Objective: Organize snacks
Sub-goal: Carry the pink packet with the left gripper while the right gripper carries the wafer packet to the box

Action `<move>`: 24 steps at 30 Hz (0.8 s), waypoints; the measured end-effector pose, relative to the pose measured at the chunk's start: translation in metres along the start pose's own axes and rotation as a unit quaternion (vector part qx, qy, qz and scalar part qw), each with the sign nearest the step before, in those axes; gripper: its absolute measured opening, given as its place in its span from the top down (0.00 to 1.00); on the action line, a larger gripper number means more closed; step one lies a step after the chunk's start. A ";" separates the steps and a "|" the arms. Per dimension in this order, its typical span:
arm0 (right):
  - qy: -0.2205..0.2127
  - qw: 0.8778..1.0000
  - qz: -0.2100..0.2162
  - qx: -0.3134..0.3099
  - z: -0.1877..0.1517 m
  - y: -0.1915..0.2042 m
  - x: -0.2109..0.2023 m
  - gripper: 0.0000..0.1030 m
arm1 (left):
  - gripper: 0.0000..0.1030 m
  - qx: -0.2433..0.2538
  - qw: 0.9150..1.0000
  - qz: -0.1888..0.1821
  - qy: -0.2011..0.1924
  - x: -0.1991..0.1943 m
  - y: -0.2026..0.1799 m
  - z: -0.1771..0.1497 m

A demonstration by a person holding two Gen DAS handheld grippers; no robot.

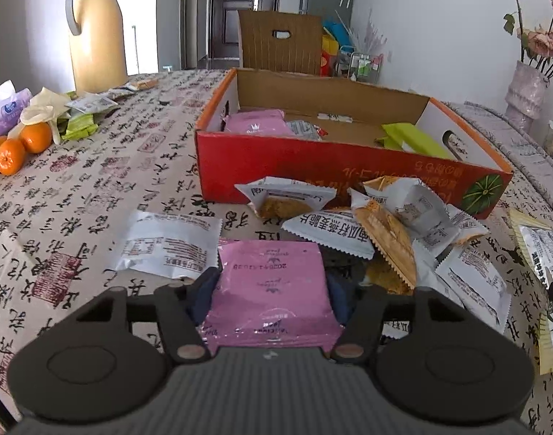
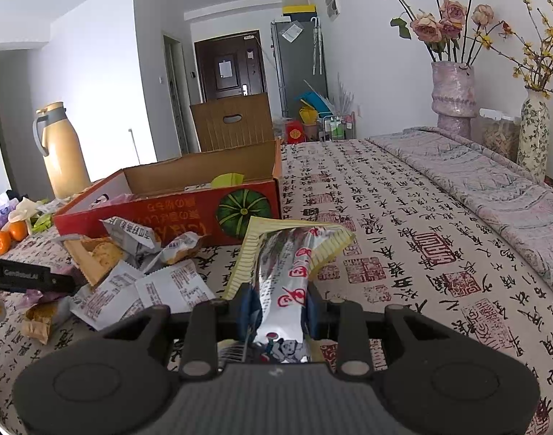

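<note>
My left gripper [image 1: 273, 290] is shut on a pink snack packet [image 1: 273, 290], held low over the table in front of a red cardboard box [image 1: 312, 170]. The box holds another pink packet [image 1: 256, 123], a grey packet and green packets [image 1: 414, 139]. A pile of white and orange snack packets [image 1: 385, 224] lies between my gripper and the box. My right gripper [image 2: 278, 308] is shut on a silver and yellow snack packet [image 2: 287, 268], to the right of the same pile [image 2: 138, 264] and the box [image 2: 189, 210]. The left gripper's finger [image 2: 30, 277] shows at the left edge.
A yellow thermos jug [image 1: 97, 32] stands at the back left, with oranges [image 1: 19, 148], a tissue pack and green packets nearby. Vases with flowers [image 2: 454, 94] stand at the table's right edge. A brown chair back [image 1: 280, 41] rises behind the box.
</note>
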State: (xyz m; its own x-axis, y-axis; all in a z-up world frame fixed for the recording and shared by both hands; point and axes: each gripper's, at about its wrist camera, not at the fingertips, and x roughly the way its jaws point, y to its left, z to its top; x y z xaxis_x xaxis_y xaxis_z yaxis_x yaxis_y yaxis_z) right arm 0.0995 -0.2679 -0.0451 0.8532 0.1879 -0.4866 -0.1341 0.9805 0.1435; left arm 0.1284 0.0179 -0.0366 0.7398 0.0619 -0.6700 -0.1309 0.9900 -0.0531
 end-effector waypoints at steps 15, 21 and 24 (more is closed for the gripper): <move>-0.038 0.999 0.013 -0.008 0.021 0.012 -0.014 0.72 | 0.39 0.010 0.995 -0.024 -0.092 -0.055 0.001 0.022; -0.056 0.998 0.024 -0.016 0.039 0.022 -0.010 0.72 | 0.39 0.014 0.993 -0.029 -0.112 -0.058 -0.005 0.036; -0.066 0.997 0.031 -0.019 0.049 0.027 -0.006 0.72 | 0.39 0.016 0.992 -0.031 -0.120 -0.057 -0.008 0.044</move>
State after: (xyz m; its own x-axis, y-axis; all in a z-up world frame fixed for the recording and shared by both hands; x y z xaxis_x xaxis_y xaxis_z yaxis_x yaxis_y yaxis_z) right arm 0.1161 -0.2452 0.0040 0.9014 0.2417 -0.3593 -0.2058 0.9691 0.1358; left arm 0.1164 0.0122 0.0343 0.8824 0.0259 -0.4697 -0.0626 0.9961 -0.0626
